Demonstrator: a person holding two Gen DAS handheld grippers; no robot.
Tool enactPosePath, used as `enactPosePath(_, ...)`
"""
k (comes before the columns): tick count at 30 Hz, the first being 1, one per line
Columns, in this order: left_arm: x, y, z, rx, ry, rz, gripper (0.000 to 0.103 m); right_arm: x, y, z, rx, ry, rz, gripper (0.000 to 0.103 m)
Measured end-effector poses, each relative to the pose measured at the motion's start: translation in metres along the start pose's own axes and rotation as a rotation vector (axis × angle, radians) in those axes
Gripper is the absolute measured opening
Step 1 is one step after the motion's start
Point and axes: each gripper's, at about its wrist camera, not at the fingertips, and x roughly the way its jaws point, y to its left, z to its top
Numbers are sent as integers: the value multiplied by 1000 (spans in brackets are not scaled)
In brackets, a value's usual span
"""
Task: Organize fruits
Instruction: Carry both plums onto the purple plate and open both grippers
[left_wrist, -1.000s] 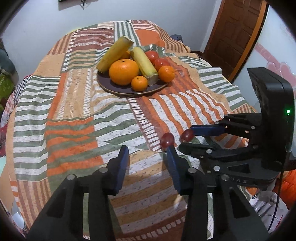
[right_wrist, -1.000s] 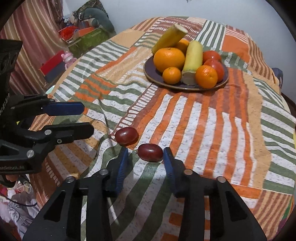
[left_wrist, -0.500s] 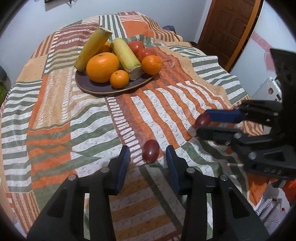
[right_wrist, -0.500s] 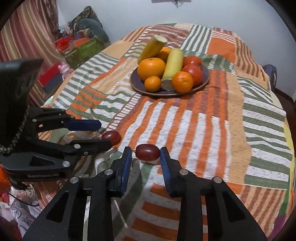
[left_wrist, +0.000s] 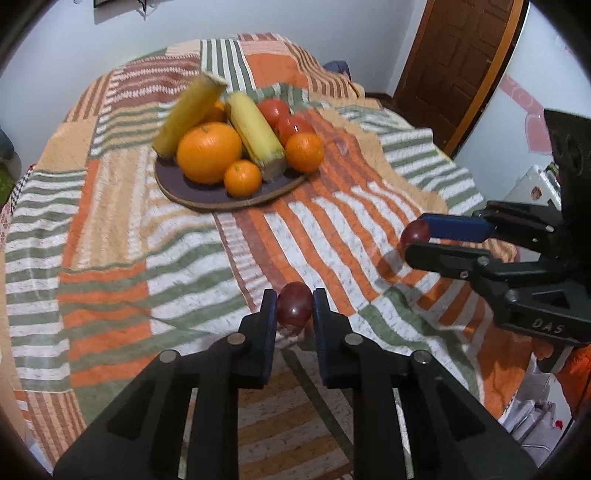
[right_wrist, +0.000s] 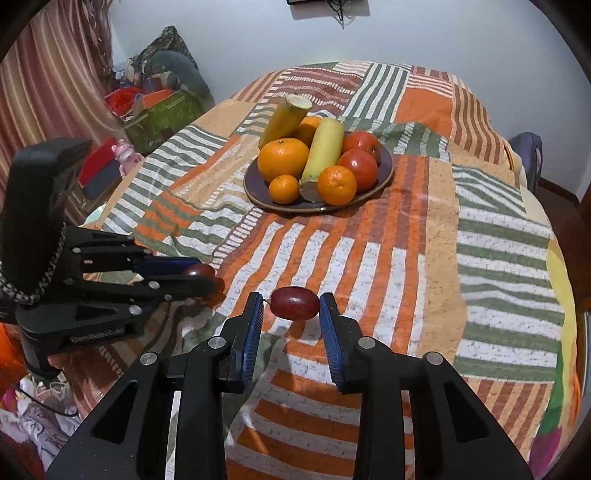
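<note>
A dark red grape (left_wrist: 294, 310) sits between the blue pads of my left gripper (left_wrist: 294, 295). The jaws are closing and the pads press its sides, just above the striped cloth. My right gripper (right_wrist: 291, 301) is shut on a second, oval red grape (right_wrist: 295, 303) and holds it clear of the cloth. Each gripper shows in the other's view, the right gripper (left_wrist: 415, 240) at the right and the left gripper (right_wrist: 207, 277) at the left. Farther back stands a dark plate (left_wrist: 207, 201) piled with oranges, two yellow fruit pieces and red round fruits.
A patchwork striped cloth (right_wrist: 369, 258) covers the round table. Boxes and clutter (right_wrist: 155, 110) lie beyond its left edge by a striped curtain. A wooden door (left_wrist: 454, 62) stands at the back right, and white bags (left_wrist: 535, 417) lie below the right edge.
My left gripper came up to the grape on the cloth and closed on it. My right gripper closed on its grape and lifted it off the cloth.
</note>
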Motion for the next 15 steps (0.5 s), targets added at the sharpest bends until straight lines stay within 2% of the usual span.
enactPosePath(8, -20, 19, 29, -29, -83, 25, 19, -5, 3, 28, -19, -62, 3, 29)
enactPosePath(15, -20, 41, 57, -53, -130, 54, 19, 6, -2, 55, -32, -92, 6, 29)
